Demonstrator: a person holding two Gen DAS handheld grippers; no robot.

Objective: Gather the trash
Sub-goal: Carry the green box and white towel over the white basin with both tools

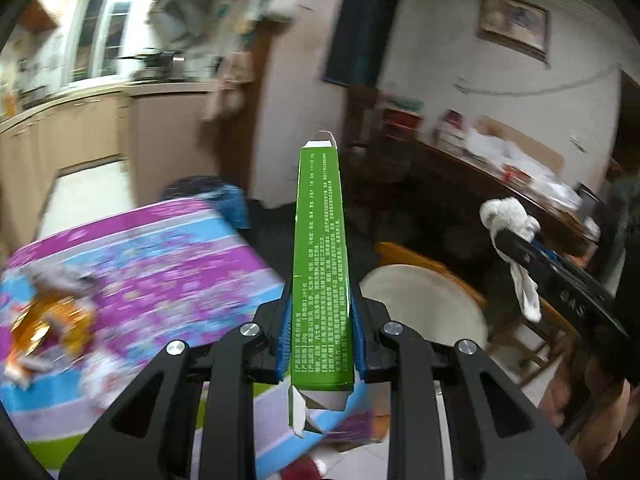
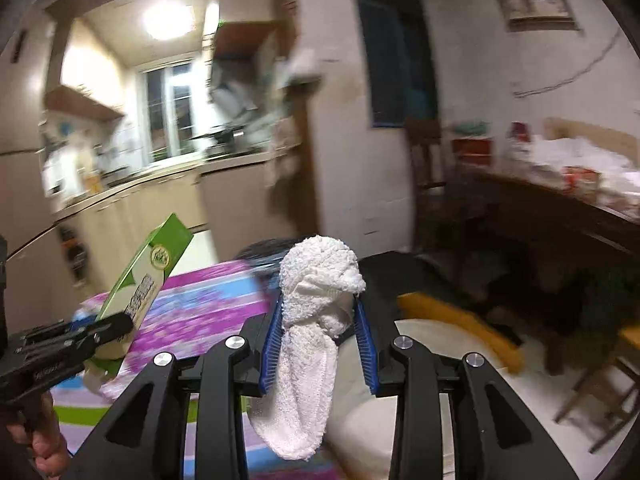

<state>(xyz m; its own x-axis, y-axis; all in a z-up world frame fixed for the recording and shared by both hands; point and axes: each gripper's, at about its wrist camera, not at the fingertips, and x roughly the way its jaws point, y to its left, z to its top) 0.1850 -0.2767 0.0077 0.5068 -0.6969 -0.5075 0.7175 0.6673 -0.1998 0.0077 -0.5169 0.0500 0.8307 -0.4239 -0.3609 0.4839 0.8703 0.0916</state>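
My left gripper (image 1: 318, 344) is clamped nearly together on a long green cardboard carton (image 1: 320, 264) — it juts forward above the purple-and-blue floral tablecloth (image 1: 160, 256). My right gripper (image 2: 318, 344) pinches a crumpled white terry cloth (image 2: 312, 320) between its blue pads (image 2: 269, 350) — its tail dangles below.

Blurred wrappers (image 1: 48, 320) on tablecloth (image 1: 168, 264)
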